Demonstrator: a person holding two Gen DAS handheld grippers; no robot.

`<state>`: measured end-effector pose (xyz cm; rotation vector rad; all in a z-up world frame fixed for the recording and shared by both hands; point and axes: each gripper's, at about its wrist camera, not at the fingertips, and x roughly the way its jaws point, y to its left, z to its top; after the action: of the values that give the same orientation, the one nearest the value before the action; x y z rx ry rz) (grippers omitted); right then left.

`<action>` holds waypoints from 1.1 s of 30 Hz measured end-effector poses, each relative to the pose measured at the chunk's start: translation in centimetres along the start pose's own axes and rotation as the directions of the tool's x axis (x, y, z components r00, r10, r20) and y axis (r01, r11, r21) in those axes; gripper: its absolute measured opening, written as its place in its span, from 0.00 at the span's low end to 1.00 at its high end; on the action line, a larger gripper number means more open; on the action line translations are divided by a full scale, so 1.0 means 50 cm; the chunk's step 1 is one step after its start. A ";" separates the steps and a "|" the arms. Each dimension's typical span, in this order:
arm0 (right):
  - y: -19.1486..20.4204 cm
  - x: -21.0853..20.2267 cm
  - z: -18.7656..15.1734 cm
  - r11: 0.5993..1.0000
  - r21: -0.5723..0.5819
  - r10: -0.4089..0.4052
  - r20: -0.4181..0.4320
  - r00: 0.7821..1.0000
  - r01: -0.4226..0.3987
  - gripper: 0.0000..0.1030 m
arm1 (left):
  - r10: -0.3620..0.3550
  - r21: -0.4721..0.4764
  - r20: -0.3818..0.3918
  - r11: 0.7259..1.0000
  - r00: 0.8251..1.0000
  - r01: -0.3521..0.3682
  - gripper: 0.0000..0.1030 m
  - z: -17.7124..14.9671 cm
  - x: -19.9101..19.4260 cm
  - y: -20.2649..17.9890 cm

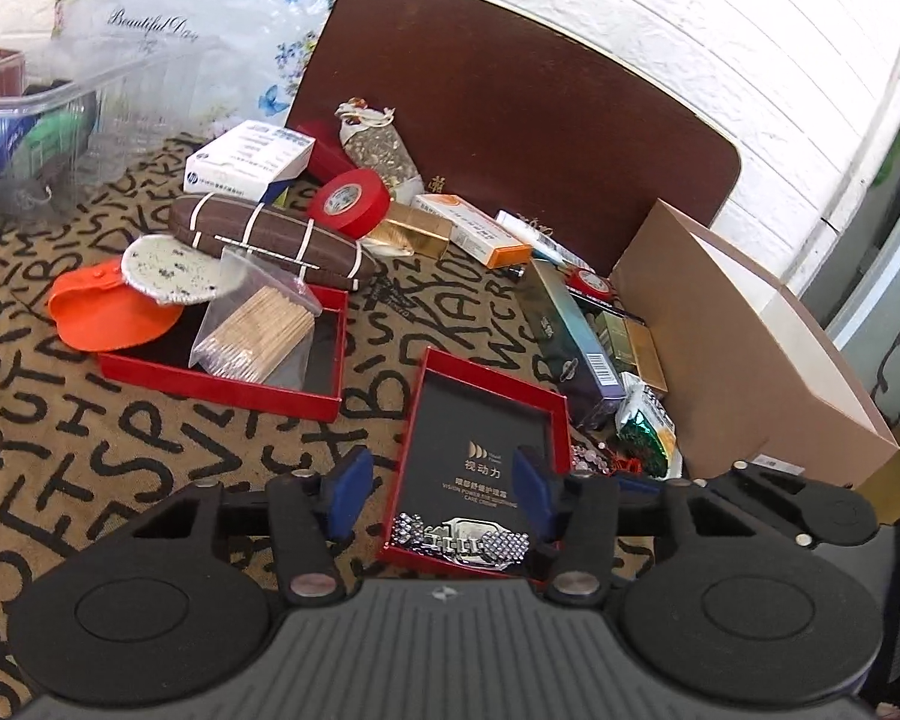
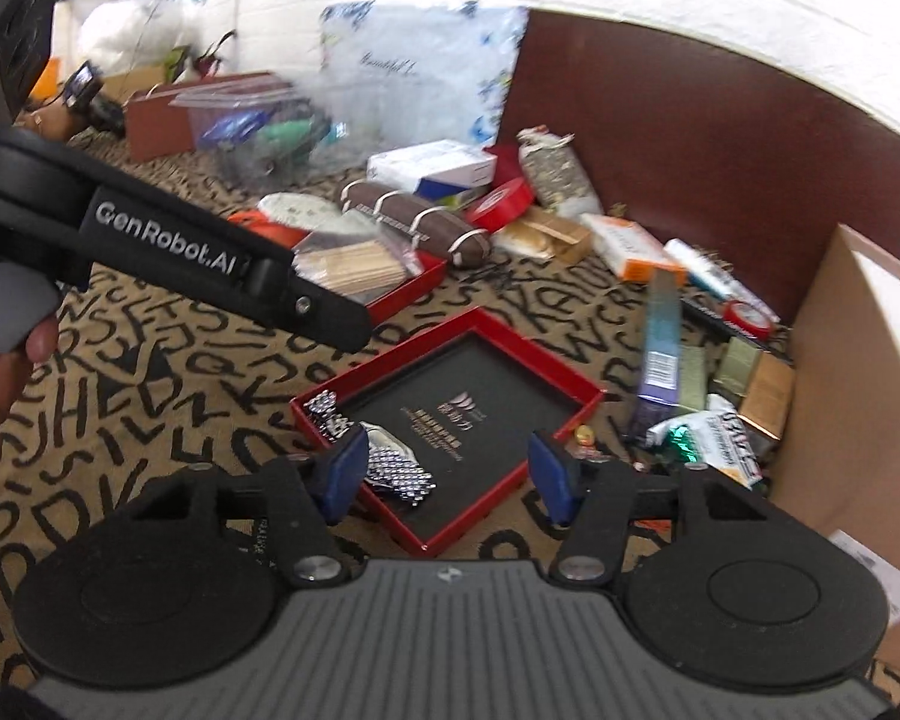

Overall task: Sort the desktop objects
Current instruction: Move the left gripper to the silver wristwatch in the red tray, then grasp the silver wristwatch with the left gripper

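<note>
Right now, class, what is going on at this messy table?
A person holds a gripper in each hand over a cluttered desk. The left gripper and the right gripper both straddle the red tray that holds a metal watch. Neither set of pads seems to press on anything yet. A second red tray of wooden sticks lies behind, untouched.

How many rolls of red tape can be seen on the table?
2: large red tape roll beside the brown case; small red tape roll near the cardboard box. Others may be hidden.
</note>
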<state>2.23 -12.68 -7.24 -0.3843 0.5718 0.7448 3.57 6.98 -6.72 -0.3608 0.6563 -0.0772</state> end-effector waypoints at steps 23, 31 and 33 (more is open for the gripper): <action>-0.016 0.094 0.011 0.976 -0.157 0.144 -0.068 0.987 -0.153 0.46 | -0.142 0.032 -0.079 0.989 0.987 0.144 0.41 0.002 0.042 -0.013; -0.039 0.128 0.017 0.976 -0.089 0.197 -0.032 0.980 -0.199 0.63 | -0.147 0.024 -0.102 0.988 0.984 0.151 0.41 0.005 0.044 -0.003; -0.047 0.127 0.018 0.984 -0.055 0.168 -0.024 0.985 -0.169 0.51 | -0.142 0.014 -0.109 0.989 0.984 0.144 0.41 0.005 0.047 0.000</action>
<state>8.06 -10.48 -10.10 -0.3997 0.6075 0.9228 5.60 6.62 -7.91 -0.3840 0.7353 -0.2423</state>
